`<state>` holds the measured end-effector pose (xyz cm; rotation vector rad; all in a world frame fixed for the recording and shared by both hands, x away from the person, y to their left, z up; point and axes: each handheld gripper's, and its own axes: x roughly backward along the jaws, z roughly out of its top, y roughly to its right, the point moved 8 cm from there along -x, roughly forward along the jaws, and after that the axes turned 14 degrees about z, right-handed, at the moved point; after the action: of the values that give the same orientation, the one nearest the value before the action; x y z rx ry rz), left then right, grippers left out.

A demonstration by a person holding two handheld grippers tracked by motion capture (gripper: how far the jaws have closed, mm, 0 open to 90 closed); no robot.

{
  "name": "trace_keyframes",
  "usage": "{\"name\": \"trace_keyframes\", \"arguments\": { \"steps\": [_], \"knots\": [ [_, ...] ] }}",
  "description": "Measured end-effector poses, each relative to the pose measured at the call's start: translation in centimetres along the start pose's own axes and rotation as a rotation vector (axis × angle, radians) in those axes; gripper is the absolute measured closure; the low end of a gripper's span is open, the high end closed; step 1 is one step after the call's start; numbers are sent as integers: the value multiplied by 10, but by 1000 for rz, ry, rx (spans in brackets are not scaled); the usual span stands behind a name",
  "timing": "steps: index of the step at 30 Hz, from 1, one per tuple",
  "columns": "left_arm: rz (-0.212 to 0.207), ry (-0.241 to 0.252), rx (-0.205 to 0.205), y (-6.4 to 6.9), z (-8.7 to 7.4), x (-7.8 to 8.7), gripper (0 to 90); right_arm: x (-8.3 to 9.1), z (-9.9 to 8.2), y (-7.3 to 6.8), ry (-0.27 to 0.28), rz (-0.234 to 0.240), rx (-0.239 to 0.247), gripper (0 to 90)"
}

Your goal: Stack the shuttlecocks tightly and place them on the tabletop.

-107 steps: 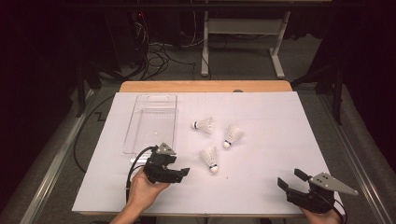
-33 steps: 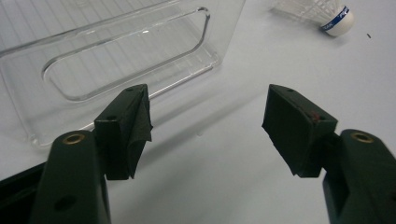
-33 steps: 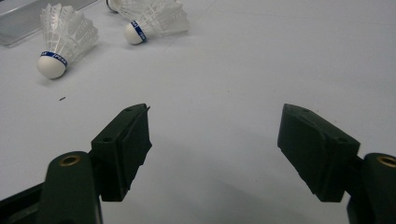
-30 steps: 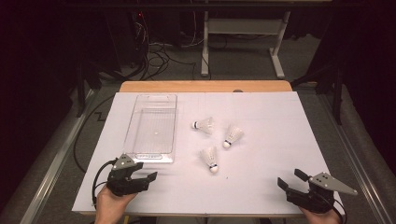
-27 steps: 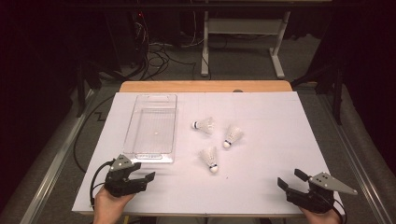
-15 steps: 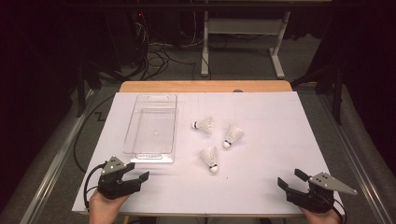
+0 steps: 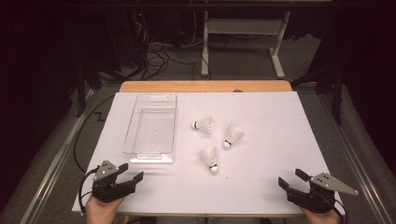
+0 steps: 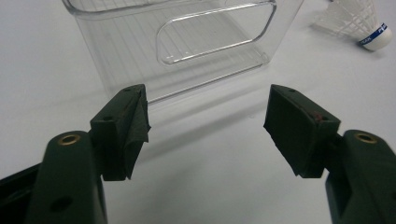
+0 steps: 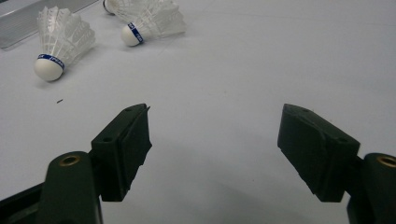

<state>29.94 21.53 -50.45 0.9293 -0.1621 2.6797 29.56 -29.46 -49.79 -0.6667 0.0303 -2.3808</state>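
Clear plastic bin (image 7: 152, 125) lay empty near the table's (image 7: 280, 140) left edge; left gripper (image 7: 130, 176) gaped just before it, right gripper (image 7: 290, 179) gaped at the near right corner, shuttlecocks (image 7: 210, 158) mid-table.

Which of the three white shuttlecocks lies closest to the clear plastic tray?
The far-left white feather shuttlecock, its cork pointing at the clear plastic tray. The other two lie farther right and nearer the person.

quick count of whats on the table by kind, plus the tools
shuttlecocks: 3 – one, one, one, all lying on the white sheet
clear plastic bin: 1, nothing in it
tools: 2 – left tool and right tool, both open and holding nothing
total: 6
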Motion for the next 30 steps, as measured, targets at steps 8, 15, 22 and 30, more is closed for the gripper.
{"name": "trace_keyframes", "arguments": {
  "steps": [8, 15, 22, 30],
  "knots": [
    [16, 9, 27, -5, -3, -2, 308, 0, 1, 1, 5, -4, -6, 259],
    [9, 15, 46, -6, -4, -3, 307, 0, 2, 0, 11, 3, -12, 263],
    [2, 23, 63, -8, -4, -1, 305, 1, 7, -1, 29, 7, -10, 265],
    [-2, 23, 64, -7, -4, -1, 305, -9, 16, -7, 34, 41, -5, 251]
  ]
}}
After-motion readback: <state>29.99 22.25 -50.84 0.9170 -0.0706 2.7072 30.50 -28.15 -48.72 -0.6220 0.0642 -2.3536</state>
